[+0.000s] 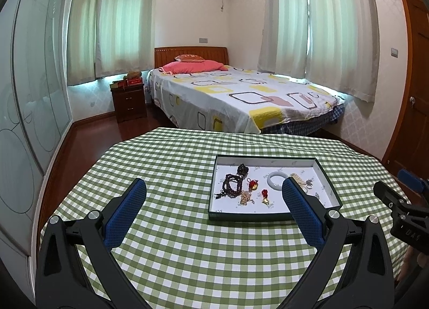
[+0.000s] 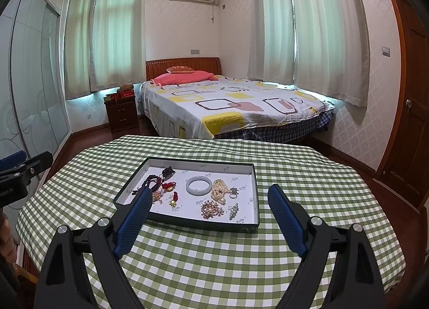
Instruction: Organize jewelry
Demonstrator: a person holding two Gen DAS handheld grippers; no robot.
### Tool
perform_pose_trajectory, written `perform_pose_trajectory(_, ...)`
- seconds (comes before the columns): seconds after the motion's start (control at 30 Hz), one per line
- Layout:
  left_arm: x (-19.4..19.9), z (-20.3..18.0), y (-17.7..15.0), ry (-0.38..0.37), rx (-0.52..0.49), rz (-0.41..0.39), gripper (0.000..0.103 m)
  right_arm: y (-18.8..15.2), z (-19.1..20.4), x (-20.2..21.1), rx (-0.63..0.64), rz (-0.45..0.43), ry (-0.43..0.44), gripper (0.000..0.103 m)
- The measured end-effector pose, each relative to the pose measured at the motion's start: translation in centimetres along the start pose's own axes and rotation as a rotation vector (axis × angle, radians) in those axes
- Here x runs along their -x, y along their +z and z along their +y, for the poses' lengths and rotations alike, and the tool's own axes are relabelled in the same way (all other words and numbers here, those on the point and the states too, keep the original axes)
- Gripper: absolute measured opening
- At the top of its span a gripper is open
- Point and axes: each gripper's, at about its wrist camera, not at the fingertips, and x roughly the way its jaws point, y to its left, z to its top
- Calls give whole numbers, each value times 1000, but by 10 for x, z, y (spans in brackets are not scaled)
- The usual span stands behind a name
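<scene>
Green-and-white checked cloth covers the worktop point(image 1: 187, 228) under the left tongs point(image 1: 214, 193), which hang level above it with their two blue-padded fingers point(image 1: 126, 212) spread wide and nothing between them. Ahead of them and toward their right finger lies one shallow dark-rimmed tray point(image 1: 268, 216) with a white floor; the right pad overlaps its near right part. On the tray floor, from this view, sit one dark bead strand point(image 1: 232, 184), two small red-and-gold charms point(image 1: 253, 184), one pale bangle point(image 1: 276, 179) and one tangle of gold chain point(image 1: 245, 197); more pieces are partly hidden behind the right finger. Off to the far right, part of the right tongs' black frame point(image 1: 402, 207) shows. From the right wrist view, the right tongs point(image 2: 207, 196) are likewise held level over the worktop point(image 2: 214, 268), fingers point(image 2: 287, 223) parted wide and empty. The tray point(image 2: 187, 224) lies just ahead, between the fingers and reaching past the left one, whose tip overlaps its near left edge. Here the count is fuller: one bangle point(image 2: 198, 186), one cream bead cluster point(image 2: 219, 190), one pinkish bead cluster point(image 2: 211, 209), one silver ring point(image 2: 233, 193), one silver brooch point(image 2: 233, 211), two red charms point(image 2: 174, 199) and the dark strand point(image 2: 152, 183).
</scene>
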Motion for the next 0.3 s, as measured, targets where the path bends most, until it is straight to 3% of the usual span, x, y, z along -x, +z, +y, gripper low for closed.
perform_pose_trajectory(0.3, -17, 8, -5, 6, 22, 42, 99, -5, -6, -6, -14, 13, -6, 85)
